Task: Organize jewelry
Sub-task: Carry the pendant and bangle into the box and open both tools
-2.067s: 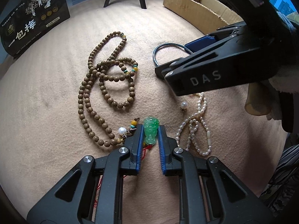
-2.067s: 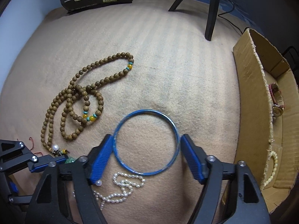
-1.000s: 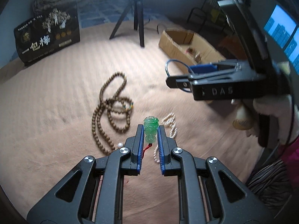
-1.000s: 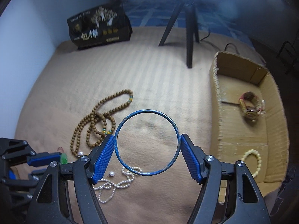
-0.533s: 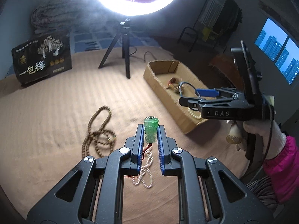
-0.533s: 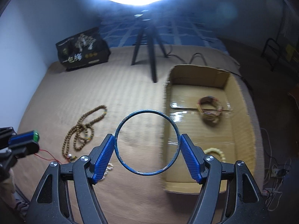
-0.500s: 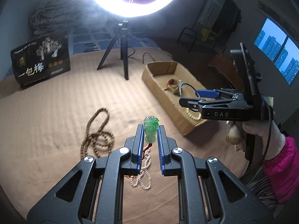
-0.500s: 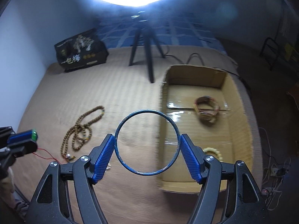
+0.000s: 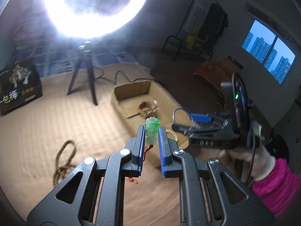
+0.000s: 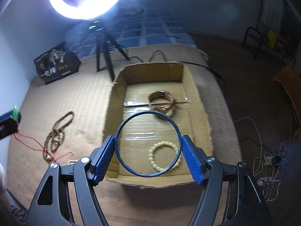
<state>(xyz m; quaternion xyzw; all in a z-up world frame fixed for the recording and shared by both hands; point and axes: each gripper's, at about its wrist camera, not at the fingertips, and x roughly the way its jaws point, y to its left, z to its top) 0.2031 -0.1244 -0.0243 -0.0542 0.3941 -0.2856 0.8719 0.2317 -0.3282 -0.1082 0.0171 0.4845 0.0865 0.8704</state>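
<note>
My left gripper [image 9: 152, 131] is shut on a green jade pendant [image 9: 152, 130] with a red cord hanging below, held high above the beige blanket. My right gripper [image 10: 148, 143] is shut on a blue bangle [image 10: 120, 128], held in the air over the near end of the cardboard box [image 10: 111, 101]. The box holds a cream bead bracelet [image 10: 156, 150] and a brown watch-like band [image 10: 161, 98]. The right gripper also shows in the left wrist view [image 9: 188, 120], beside the box [image 9: 116, 101]. The left gripper shows at the right wrist view's left edge [image 10: 11, 120].
A brown wooden bead necklace [image 10: 58, 131] lies on the blanket left of the box; it also shows in the left wrist view [image 9: 64, 158]. A ring light on a tripod [image 10: 103, 56] stands behind. A black printed bag [image 10: 54, 66] stands at the far left. Cables lie right of the bed.
Both grippers have risen from the blanket with their items and moved right toward the box. The bangle now hangs over the box's near end; the pendant is nearer the box.
</note>
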